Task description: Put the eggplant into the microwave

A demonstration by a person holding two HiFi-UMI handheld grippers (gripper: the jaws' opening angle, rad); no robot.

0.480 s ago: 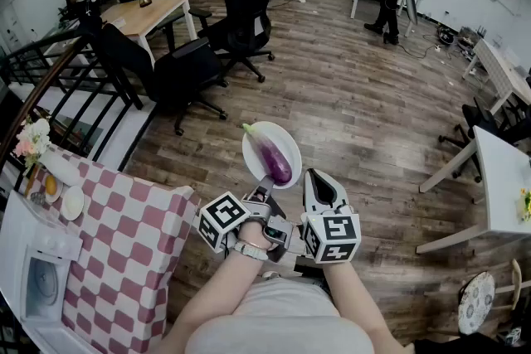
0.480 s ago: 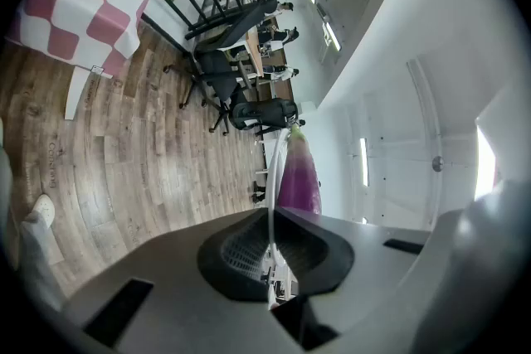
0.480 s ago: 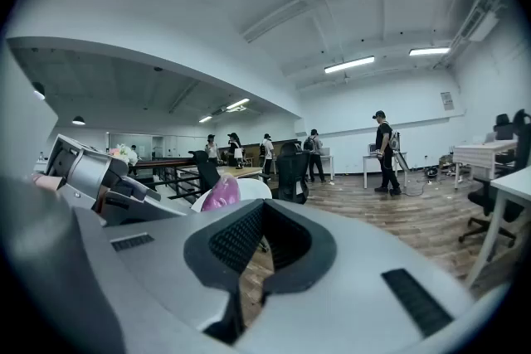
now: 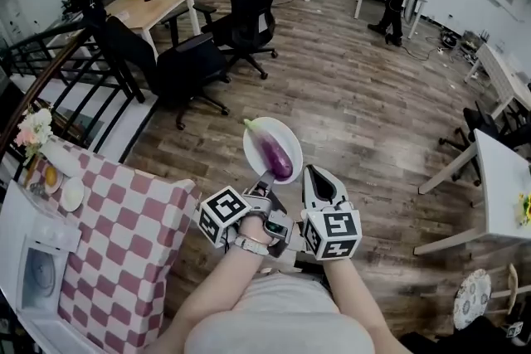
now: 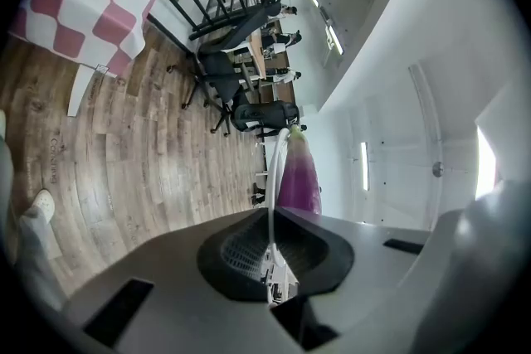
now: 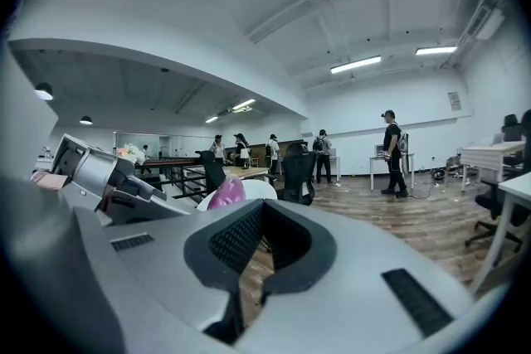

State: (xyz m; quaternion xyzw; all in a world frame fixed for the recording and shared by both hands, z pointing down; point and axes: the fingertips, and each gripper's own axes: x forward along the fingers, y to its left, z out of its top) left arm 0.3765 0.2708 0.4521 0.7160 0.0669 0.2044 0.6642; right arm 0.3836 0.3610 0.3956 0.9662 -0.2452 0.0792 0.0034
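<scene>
- Now, the left gripper clenches the rim of a round white plate.
- A glossy purple eggplant lies on it, just beyond those jaws.
- The right gripper has its jaws closed together, empty.

Glossy eggplant, smooth plate, wood floor

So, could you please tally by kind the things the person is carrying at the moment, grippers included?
hand-held grippers: 2 (left hand-held gripper, right hand-held gripper)
plate: 1
eggplant: 1
Total: 4
</scene>
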